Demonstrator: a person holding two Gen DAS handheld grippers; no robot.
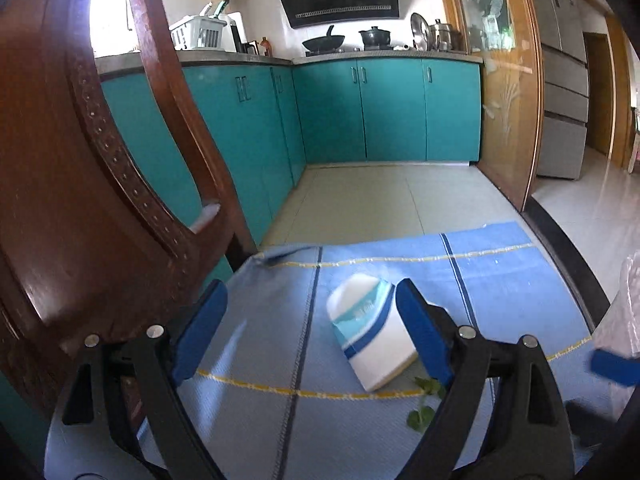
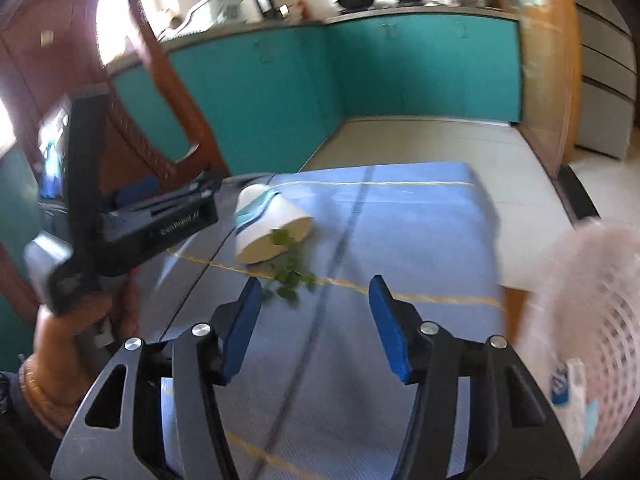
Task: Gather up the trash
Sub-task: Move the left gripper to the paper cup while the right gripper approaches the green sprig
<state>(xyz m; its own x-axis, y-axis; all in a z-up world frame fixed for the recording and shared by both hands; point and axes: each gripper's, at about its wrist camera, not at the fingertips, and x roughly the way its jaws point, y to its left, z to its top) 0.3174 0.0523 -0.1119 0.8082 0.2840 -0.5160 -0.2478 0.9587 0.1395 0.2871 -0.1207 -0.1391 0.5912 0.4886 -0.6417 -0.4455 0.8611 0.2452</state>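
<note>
A white paper cup with blue and teal bands (image 1: 370,338) lies on its side on the blue tablecloth (image 1: 500,276); it also shows in the right wrist view (image 2: 270,226). Green leaf scraps (image 1: 424,404) lie by its mouth, also seen in the right wrist view (image 2: 290,274). My left gripper (image 1: 312,328) is open, low over the cloth, with the cup next to its right finger. My right gripper (image 2: 316,320) is open and empty, nearer than the leaves. The left gripper's black body (image 2: 132,224) shows at left in the right wrist view.
A white plastic basket (image 2: 600,360) holding a blue-and-white packet (image 2: 568,392) stands at the table's right edge. A carved wooden chair back (image 1: 100,184) rises at the left. Teal kitchen cabinets (image 1: 380,108) and a tiled floor (image 1: 360,196) lie beyond the table.
</note>
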